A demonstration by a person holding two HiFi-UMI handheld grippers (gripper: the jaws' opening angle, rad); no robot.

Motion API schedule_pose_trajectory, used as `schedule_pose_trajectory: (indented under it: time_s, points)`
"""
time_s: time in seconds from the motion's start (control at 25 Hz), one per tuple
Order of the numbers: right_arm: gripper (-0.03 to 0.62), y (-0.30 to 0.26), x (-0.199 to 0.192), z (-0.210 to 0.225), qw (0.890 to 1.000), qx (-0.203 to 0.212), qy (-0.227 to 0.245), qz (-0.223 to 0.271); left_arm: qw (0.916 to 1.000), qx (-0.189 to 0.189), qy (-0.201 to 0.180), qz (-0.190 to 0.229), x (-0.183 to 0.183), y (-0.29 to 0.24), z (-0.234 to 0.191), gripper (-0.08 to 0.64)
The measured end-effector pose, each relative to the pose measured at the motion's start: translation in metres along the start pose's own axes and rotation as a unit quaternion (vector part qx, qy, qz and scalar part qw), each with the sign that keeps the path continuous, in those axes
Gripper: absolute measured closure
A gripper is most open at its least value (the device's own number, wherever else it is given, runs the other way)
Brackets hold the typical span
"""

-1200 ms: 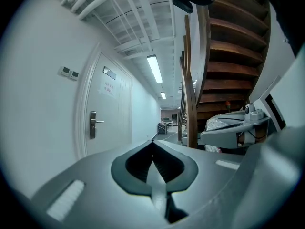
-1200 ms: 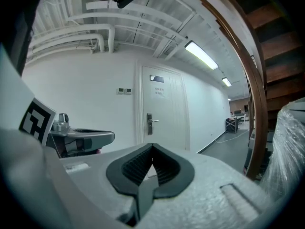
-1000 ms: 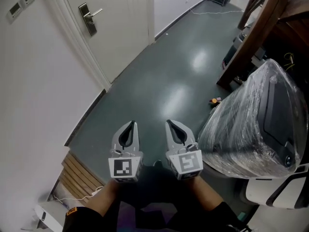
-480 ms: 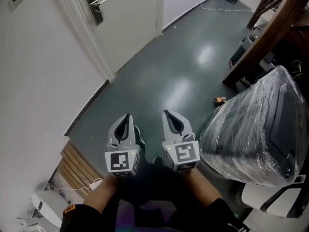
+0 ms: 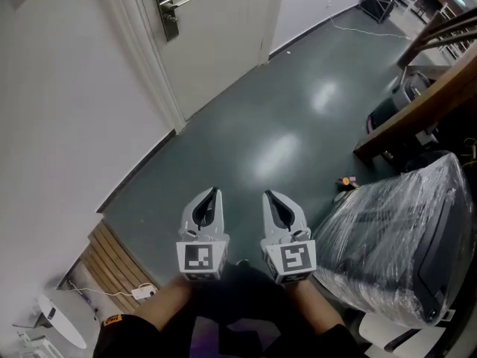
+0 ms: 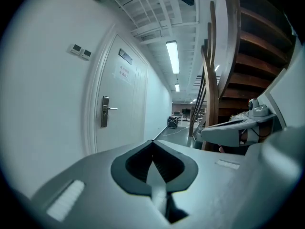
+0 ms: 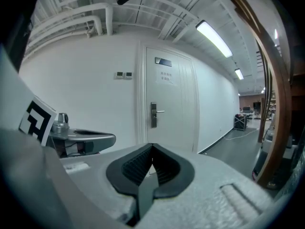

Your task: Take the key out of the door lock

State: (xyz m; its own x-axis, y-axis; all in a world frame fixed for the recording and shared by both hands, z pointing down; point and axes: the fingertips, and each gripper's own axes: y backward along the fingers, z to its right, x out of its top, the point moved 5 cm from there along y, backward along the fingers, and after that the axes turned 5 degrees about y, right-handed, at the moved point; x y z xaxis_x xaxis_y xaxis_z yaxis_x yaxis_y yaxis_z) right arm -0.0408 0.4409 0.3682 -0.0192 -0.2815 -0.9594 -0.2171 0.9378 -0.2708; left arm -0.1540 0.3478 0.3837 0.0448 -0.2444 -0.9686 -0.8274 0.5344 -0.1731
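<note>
- The left gripper (image 5: 211, 195) and the right gripper (image 5: 271, 197) are hanging low in front of the person, each clenching on nothing with its jaws pressed together. Arriving like that, they are risking knocking the key instead of taking it.
- The plastic-wrapped bundle (image 5: 395, 233) is crowding the right side, so a wide swing is risking a snag.
- The door lock (image 5: 167, 10) is sitting well apart, up on the door (image 5: 223, 43). Any key in it is showing too small to make out, so aiming from here is likely going astray.
</note>
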Motion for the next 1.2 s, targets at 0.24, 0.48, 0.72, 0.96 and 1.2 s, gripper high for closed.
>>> schedule_pose_trajectory:
  time_s: [0.24, 0.48, 0.72, 0.96, 1.2]
  points:
    - [0.600, -0.080, 0.028, -0.001, 1.000, 0.008, 0.005, -0.005, 0.9999, 0.006, 0.012, -0.001, 0.022, -0.056, -0.056, 0.541]
    - [0.600, -0.152, 0.048, -0.008, 0.999, 0.030, 0.010, -0.009, 0.9997, 0.016, 0.015, 0.005, 0.044, -0.099, -0.105, 0.541]
    - [0.600, -0.211, 0.079, -0.021, 0.998, 0.053, 0.009, 0.015, 0.9987, 0.043, 0.010, 0.027, 0.069, -0.120, -0.160, 0.541]
    - [0.600, -0.251, 0.100, -0.023, 0.996, 0.079, 0.013, 0.036, 0.9958, 0.082, 0.006, 0.041, 0.086, -0.135, -0.200, 0.541]
    - [0.600, -0.312, 0.108, -0.016, 0.992, 0.122, 0.012, 0.037, 0.9914, 0.122, 0.002, 0.047, 0.092, -0.170, -0.233, 0.541]
